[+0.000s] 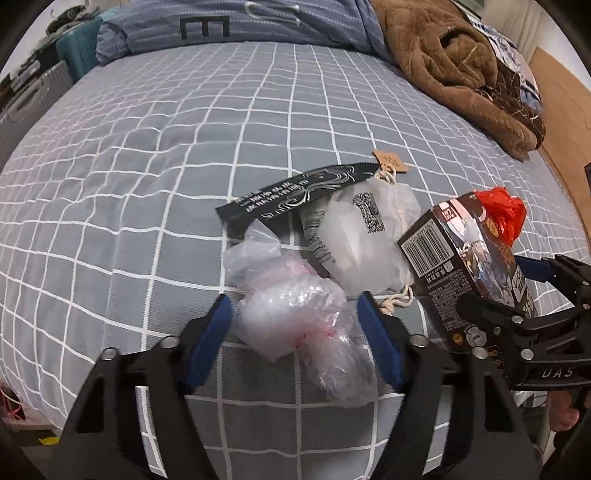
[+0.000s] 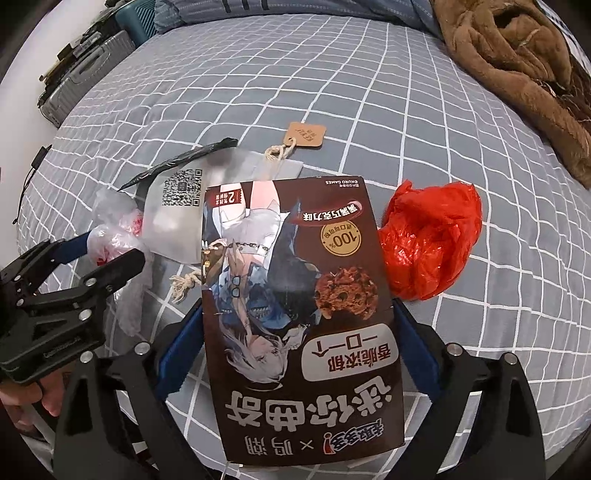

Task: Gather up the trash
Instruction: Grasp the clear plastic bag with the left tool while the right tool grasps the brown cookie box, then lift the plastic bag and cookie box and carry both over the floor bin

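Trash lies in a heap on the grey checked bedsheet (image 1: 147, 184). A crumpled clear plastic bag (image 1: 303, 317) sits between the blue pads of my left gripper (image 1: 295, 299), which stand close on either side without squeezing it. A brown cookie box (image 2: 295, 295) is clamped by its long edges in my right gripper (image 2: 297, 306). In the left wrist view the cookie box (image 1: 443, 258) stands tilted in the right gripper (image 1: 493, 282). A red plastic bag (image 2: 432, 240) lies just right of the box. A black wrapper (image 1: 295, 188) and a frosted white pouch (image 1: 365, 236) lie behind.
A kraft paper tag (image 2: 306, 134) on a string lies beyond the pouch. A brown plush blanket (image 1: 454, 66) is heaped at the far right. Suitcases (image 2: 85, 74) stand beside the bed at the far left. A pillow (image 1: 221, 26) lies at the head.
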Motion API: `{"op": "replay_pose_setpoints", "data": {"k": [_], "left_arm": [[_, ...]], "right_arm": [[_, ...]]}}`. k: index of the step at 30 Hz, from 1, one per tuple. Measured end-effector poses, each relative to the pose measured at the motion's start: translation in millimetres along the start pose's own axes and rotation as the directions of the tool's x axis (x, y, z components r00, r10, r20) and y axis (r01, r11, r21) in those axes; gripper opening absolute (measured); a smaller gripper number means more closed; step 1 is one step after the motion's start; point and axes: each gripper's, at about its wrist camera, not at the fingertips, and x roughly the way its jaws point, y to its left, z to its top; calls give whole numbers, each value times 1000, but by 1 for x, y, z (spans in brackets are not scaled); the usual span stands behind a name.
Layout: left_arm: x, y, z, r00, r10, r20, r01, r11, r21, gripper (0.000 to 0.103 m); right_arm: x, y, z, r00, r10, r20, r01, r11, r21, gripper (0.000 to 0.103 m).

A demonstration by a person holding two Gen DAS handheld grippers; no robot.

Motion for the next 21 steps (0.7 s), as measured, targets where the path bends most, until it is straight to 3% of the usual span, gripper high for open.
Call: {"op": "replay_pose_setpoints", "data": {"k": [11, 21], "left_arm": [[-10, 1, -2, 1000, 2, -1, -2, 1000, -14, 57], [-48, 1, -12, 999, 12, 39, -11, 1000, -20, 56]], "right_arm": [[-15, -3, -6, 999, -4, 41, 3, 1000, 31, 88], [-46, -2, -22, 996, -6, 91, -1, 997, 75, 88]]}}
